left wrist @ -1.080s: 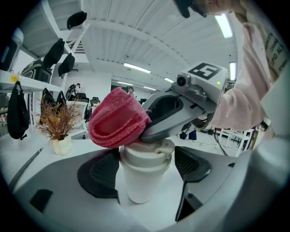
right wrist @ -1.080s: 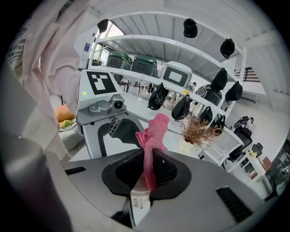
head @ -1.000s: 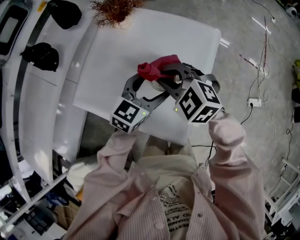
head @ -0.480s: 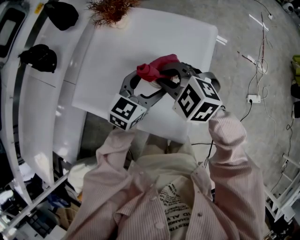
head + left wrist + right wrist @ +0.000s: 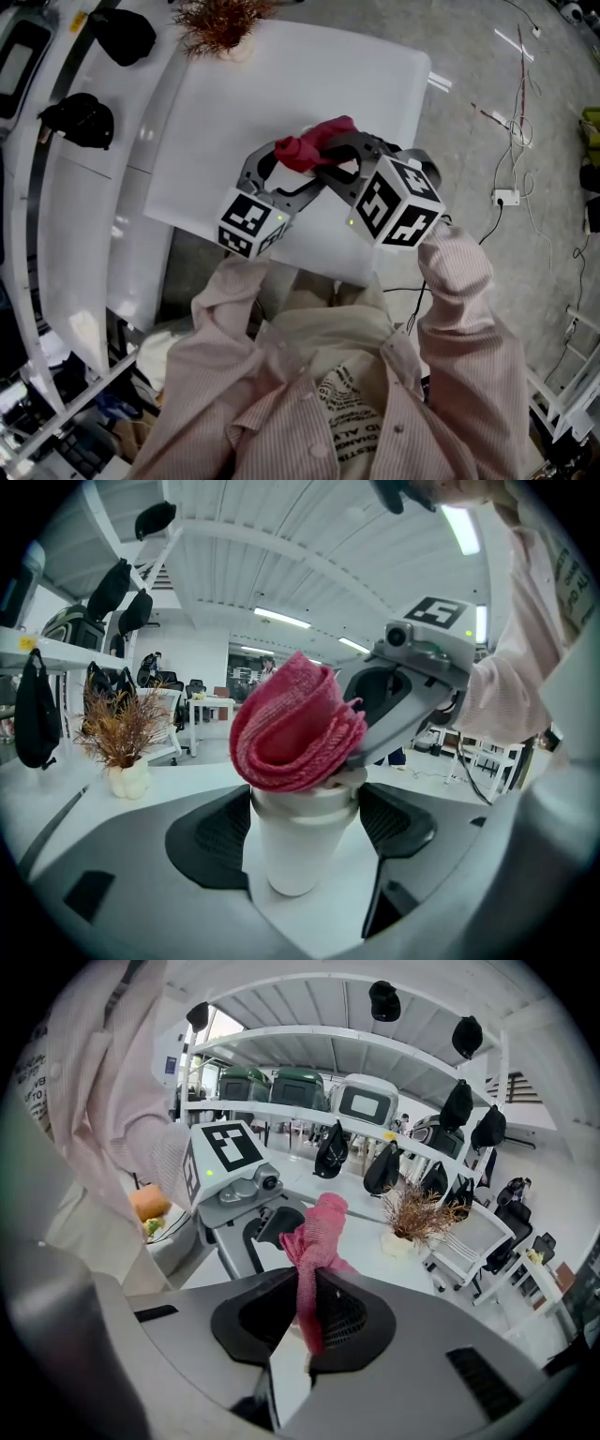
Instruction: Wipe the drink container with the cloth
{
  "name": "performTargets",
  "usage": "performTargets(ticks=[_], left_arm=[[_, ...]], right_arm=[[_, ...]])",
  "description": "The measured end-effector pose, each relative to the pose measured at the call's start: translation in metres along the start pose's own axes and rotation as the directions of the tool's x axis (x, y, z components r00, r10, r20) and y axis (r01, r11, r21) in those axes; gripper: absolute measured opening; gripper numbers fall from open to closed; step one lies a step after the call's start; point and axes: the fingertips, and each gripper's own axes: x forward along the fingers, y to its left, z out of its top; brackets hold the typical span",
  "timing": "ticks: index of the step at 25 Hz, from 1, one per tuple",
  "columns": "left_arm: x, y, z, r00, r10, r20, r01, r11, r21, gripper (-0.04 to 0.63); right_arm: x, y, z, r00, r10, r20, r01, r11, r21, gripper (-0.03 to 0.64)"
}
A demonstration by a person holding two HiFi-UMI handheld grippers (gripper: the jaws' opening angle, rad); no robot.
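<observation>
A white lidded paper cup [image 5: 298,841] stands upright between the jaws of my left gripper [image 5: 305,829], which is shut on its sides. A folded red cloth [image 5: 295,726] rests on the cup's lid, pinched by my right gripper [image 5: 305,1309], which is shut on it. In the head view both grippers meet over the white table [image 5: 309,75]: left gripper [image 5: 286,169], right gripper [image 5: 333,164], with the red cloth [image 5: 314,142] on top and the cup hidden under it.
A dried brown plant in a small white vase [image 5: 225,23] stands at the table's far edge. White shelving with black helmets [image 5: 80,117] runs along the left. Cables and a power strip [image 5: 511,202] lie on the floor to the right.
The red cloth has shifted slightly across the top of the cup, bunching up more over the lid. Both grippers stay close together in about the same place.
</observation>
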Motion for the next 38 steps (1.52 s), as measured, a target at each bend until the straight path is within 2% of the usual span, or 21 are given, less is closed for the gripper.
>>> performTargets(ticks=[4,17,27,30,32,33,34,35,36,38], left_arm=[[0.002,-0.004,0.0,1.0,-0.003,-0.007,0.003,1.0,0.015,0.364],[0.001,-0.002,-0.001,1.0,0.012,0.01,-0.012,1.0,-0.007,0.36],[0.001,-0.002,0.0,1.0,0.018,0.014,-0.018,1.0,-0.008,0.359],[0.0,-0.001,0.0,1.0,0.024,0.02,-0.024,1.0,-0.009,0.359],[0.0,-0.001,-0.001,0.999,0.027,0.023,-0.027,1.0,-0.011,0.359],[-0.001,-0.001,-0.001,0.999,0.029,0.024,-0.029,1.0,-0.012,0.359],[-0.001,0.0,-0.002,0.999,0.031,0.027,-0.03,0.999,-0.012,0.359],[-0.001,0.0,-0.002,0.999,0.033,0.03,-0.032,0.999,-0.013,0.359],[-0.001,0.0,-0.002,0.999,0.035,0.033,-0.034,0.999,-0.013,0.359],[-0.001,0.0,-0.001,0.999,0.038,0.038,-0.037,0.999,-0.014,0.359]], right_arm=[[-0.006,0.004,-0.003,1.0,-0.002,-0.007,0.002,1.0,-0.002,0.037],[-0.025,0.02,-0.009,0.999,-0.005,0.039,0.003,0.998,0.061,0.037],[-0.043,0.035,-0.019,0.991,-0.027,0.132,0.0,0.981,0.195,0.037],[-0.049,0.037,-0.022,0.985,-0.06,0.164,0.022,0.974,0.226,0.037],[-0.057,0.032,-0.021,0.968,-0.136,0.21,0.075,0.958,0.277,0.037],[-0.063,0.026,-0.021,0.948,-0.202,0.247,0.112,0.935,0.336,0.037],[-0.07,0.019,-0.022,0.914,-0.285,0.29,0.144,0.894,0.424,0.037],[-0.077,0.013,-0.024,0.866,-0.378,0.327,0.161,0.831,0.532,0.037],[-0.084,0.008,-0.03,0.808,-0.474,0.349,0.16,0.748,0.644,0.037],[-0.092,0.004,-0.047,0.689,-0.643,0.336,0.11,0.55,0.828,0.037]])
